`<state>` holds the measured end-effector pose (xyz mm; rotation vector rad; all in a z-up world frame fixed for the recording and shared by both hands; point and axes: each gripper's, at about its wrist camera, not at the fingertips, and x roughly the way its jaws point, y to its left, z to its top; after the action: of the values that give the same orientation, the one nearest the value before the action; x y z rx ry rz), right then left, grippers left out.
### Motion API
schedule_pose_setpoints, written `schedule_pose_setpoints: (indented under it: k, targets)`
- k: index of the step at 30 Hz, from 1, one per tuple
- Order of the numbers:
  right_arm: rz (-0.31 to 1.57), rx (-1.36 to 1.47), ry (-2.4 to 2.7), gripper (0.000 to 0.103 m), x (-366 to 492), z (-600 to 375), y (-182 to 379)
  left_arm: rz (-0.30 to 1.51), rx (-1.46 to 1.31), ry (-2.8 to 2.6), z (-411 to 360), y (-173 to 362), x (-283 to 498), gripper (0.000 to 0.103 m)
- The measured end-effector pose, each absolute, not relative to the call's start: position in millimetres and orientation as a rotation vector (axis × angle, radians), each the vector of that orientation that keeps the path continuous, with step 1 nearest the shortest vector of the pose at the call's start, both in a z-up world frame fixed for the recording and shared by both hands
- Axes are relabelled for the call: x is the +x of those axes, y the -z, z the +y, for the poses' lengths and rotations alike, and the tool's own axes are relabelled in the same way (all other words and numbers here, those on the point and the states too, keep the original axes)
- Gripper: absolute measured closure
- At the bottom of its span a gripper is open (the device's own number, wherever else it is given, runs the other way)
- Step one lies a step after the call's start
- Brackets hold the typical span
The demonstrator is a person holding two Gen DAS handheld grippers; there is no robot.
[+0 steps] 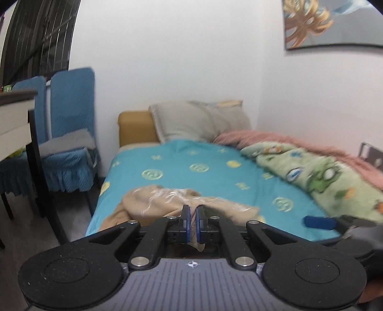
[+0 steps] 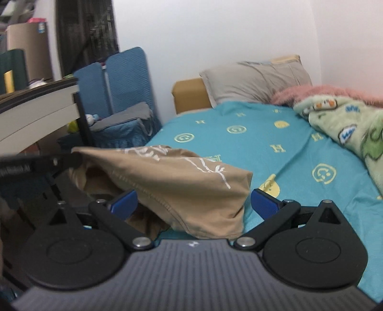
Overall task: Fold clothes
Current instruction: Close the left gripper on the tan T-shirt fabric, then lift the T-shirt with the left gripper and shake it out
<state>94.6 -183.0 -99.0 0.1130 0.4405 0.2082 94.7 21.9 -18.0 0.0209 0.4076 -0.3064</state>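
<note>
Teal bedsheet (image 1: 186, 165) with yellow emblems; grey pillow (image 1: 198, 122) far, green cartoon blanket (image 1: 318, 172) right — blue-covered chairs (image 1: 69, 134) left, by a table (image 1: 16, 114)

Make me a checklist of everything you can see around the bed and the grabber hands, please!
Surface: bed with a turquoise sheet, smiley and H prints.
Job's things: tan garment with white print, rumpled at the near edge of the bed, partly lifted.
Clutter: green cartoon blanket, pink fuzzy blanket, grey pillow.
Grippers: left gripper shut on a pinch of the tan garment; right gripper open, fingers either side of the cloth.
Cables: nothing seen.
Surroundings: blue covered chairs, a desk, white wall, a poster.
</note>
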Motion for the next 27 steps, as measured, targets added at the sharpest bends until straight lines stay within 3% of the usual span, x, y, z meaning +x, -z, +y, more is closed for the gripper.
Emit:
schedule_pose_setpoints:
  k: [7, 15, 22, 27]
  targets:
    - [0.441, 0.067, -0.251, 0.000, 58.6, -174.0, 91.8, 0.318, -0.023, 0.340, 16.3, -26.5, 27.2, 0.098]
    - [0.587, 0.027, -0.298, 0.000, 68.2, -144.2, 124.7, 0.293, -0.085, 0.343, 29.2, -23.4, 26.9, 0.102]
    - [0.709, 0.014, -0.220, 0.000, 108.2, -138.6, 156.6, 0.523, -0.053, 0.299, 46.3, 33.1, 77.3, 0.101]
    - [0.666, 0.173, -0.101, 0.000, 126.2, -174.4, 152.2, 0.695, 0.038, 0.396, 41.5, 70.1, 89.3, 0.089]
